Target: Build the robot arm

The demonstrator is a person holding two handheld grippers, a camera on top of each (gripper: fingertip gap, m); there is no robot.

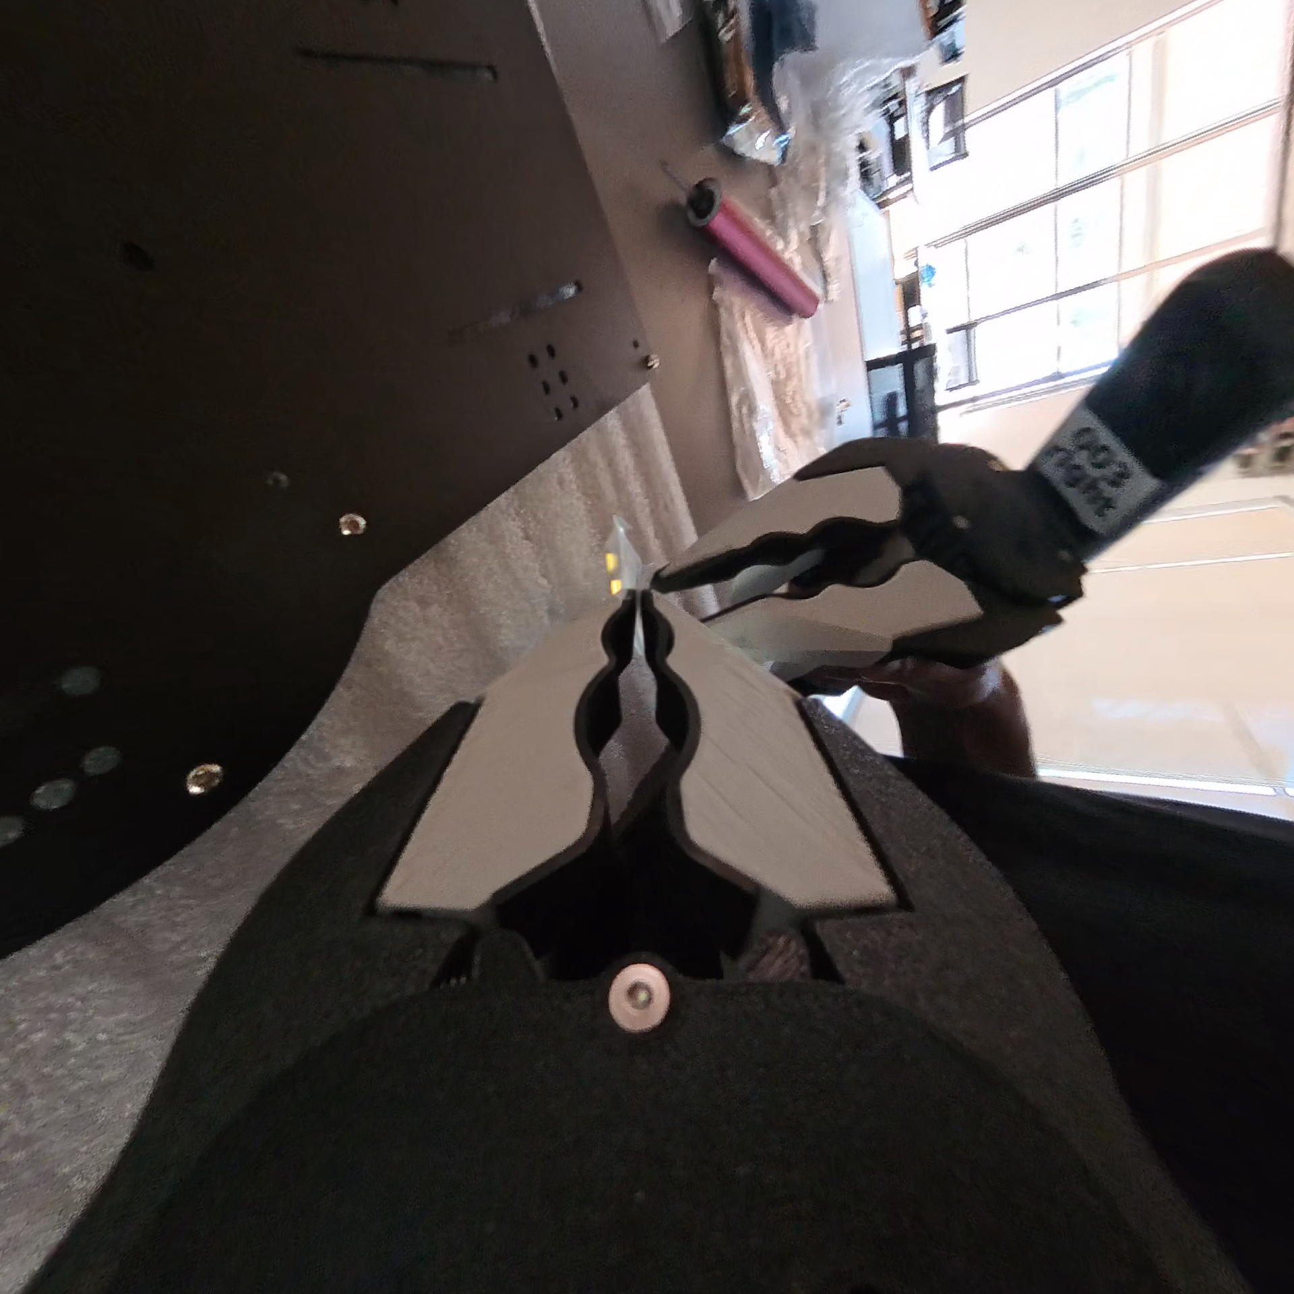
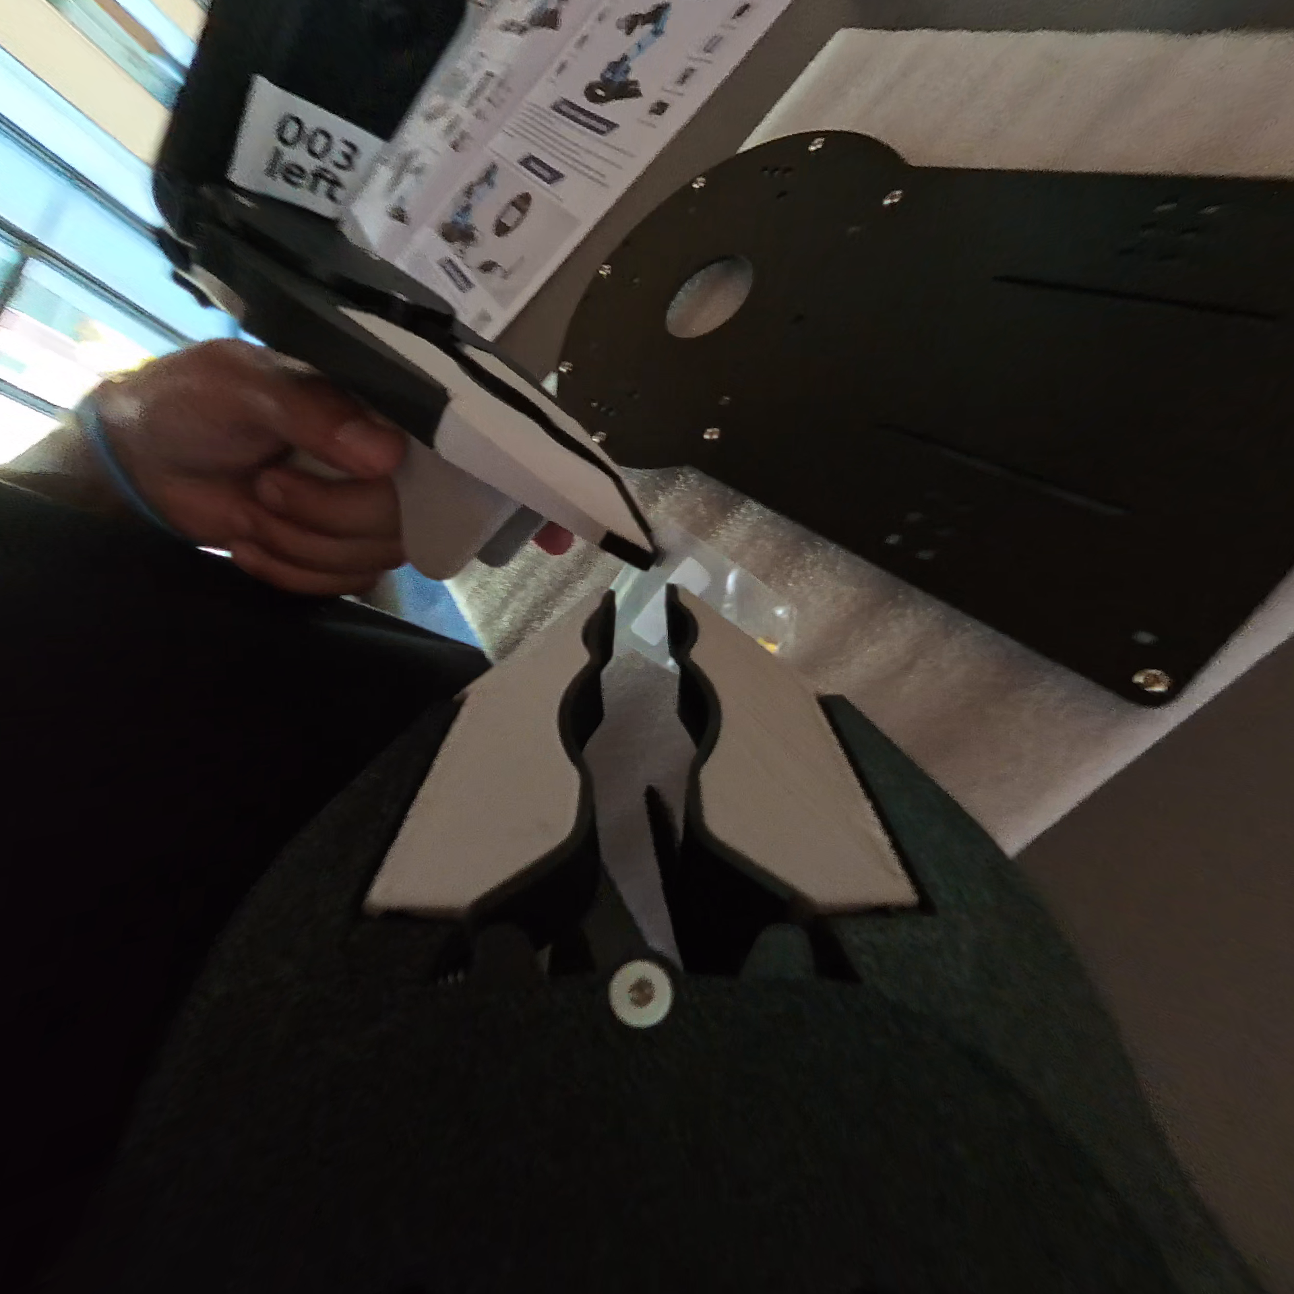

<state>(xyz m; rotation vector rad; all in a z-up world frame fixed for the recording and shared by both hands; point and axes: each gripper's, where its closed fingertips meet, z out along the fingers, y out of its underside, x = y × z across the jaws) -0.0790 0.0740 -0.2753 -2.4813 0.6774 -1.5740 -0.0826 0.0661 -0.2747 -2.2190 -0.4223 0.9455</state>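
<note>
My left claw (image 1: 638, 602) is pinched shut on the edge of a small clear bag (image 1: 625, 560) above the foam sheet (image 2: 875, 630), beside the black plate (image 2: 945, 420), while my right claw (image 2: 641, 595) hovers slightly open, empty, just beside it.

I am seeing strong daylight pouring in from the windows (image 1: 1120, 231), which are blowing out to near white in the left wrist view. Against that glare the black plate (image 1: 280, 280) is sinking into deep shadow, its holes barely showing. In the right wrist view motion blur is smearing the hand (image 2: 266, 462) and the printed sheet (image 2: 560, 140). The wide lens is bending straight edges near the borders, and the near parts of both hand-held grippers are looking soft and grainy.
</note>
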